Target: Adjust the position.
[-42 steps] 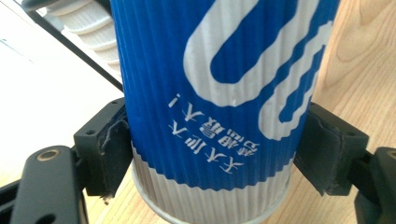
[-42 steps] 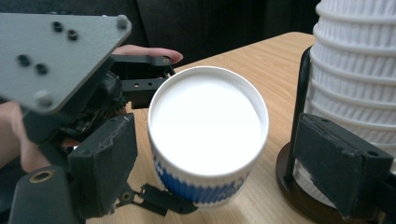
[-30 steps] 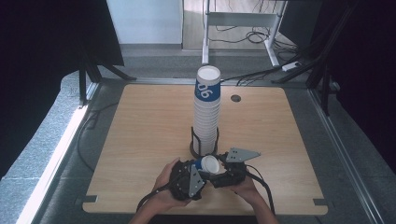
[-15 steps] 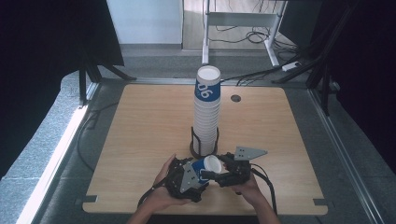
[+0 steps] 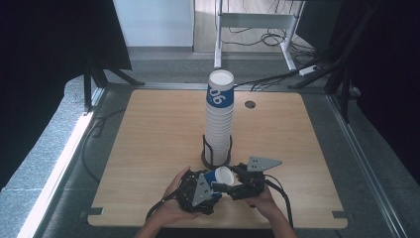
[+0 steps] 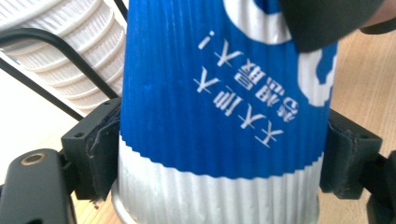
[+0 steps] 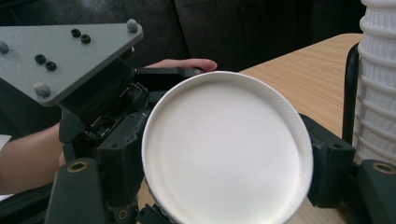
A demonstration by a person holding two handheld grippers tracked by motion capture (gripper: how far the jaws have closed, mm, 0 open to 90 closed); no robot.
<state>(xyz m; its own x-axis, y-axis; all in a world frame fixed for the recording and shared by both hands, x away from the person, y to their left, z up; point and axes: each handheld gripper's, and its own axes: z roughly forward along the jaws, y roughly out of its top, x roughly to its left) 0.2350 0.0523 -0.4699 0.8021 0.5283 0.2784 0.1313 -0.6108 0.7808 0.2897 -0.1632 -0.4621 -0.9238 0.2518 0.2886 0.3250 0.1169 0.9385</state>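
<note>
A blue and white ribbed paper cup (image 5: 216, 178) lies sideways between both grippers near the table's front edge. My left gripper (image 5: 200, 191) is shut on it; in the left gripper view its black pads (image 6: 100, 154) press the cup (image 6: 219, 107) from both sides. My right gripper (image 5: 237, 187) holds the cup's closed white end (image 7: 226, 154), with its fingers (image 7: 327, 163) against the rim on either side. A hand grips each tool. A tall stack of the same cups (image 5: 219, 119) stands in a black wire holder (image 5: 216, 158) just behind.
The stack (image 7: 376, 79) and its wire holder (image 7: 350, 93) are close on the right in the right gripper view, and at the upper left (image 6: 70, 42) in the left gripper view. A round cable hole (image 5: 250, 104) is at the table's back. Bare wood (image 5: 148, 144) lies left and right.
Both hands have drifted very slightly toward the table's front with the cup. Both grips look the same as before.
</note>
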